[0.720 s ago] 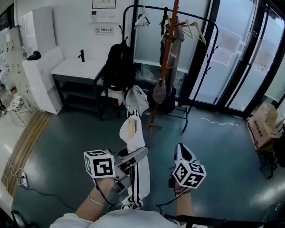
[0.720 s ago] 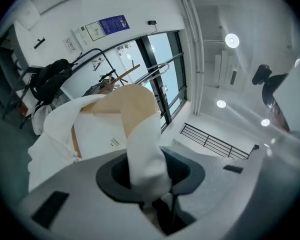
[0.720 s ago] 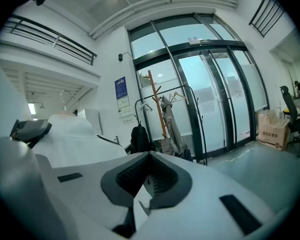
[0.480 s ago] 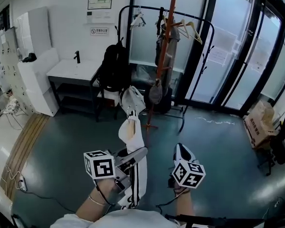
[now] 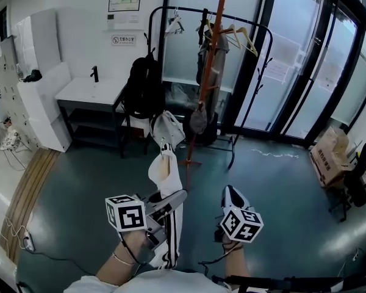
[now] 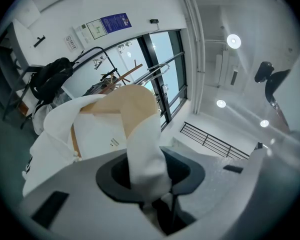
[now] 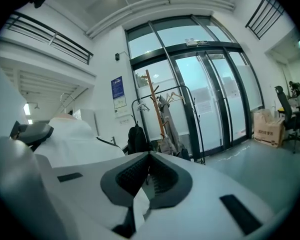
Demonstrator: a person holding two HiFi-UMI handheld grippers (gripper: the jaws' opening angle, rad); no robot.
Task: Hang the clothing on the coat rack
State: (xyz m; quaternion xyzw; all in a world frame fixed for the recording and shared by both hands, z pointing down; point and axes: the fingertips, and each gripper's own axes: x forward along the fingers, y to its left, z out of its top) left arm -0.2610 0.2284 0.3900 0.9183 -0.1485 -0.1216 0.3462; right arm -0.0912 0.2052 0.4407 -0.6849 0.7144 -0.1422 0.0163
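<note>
A white garment [image 5: 170,177] with black side stripes hangs down from my left gripper [image 5: 174,199], whose jaws are shut on a fold of the white garment [image 6: 141,149] near its tan-lined collar. My right gripper [image 5: 232,195] is level with it to the right, jaws shut, tips touching [image 7: 149,156]; only a sliver of white shows low in its gap. The garment [image 7: 72,139] fills that view's left. The orange wooden coat rack [image 5: 215,54] stands ahead across the floor with dark clothes on it, well beyond both grippers. It also shows as the coat rack [image 7: 153,101] by the glass doors.
A black clothes rail [image 5: 263,72] with hangers [image 5: 243,38] arches around the rack. A black backpack [image 5: 140,89] hangs by a white table [image 5: 88,91]. White cabinets [image 5: 44,102] stand left, glass doors [image 5: 305,72] behind, a cardboard box [image 5: 329,157] right, a floor cable [image 5: 24,240] left.
The room and rack have slid slightly left in the head view. Both grippers keep the same pose, the garment still hanging from the left one.
</note>
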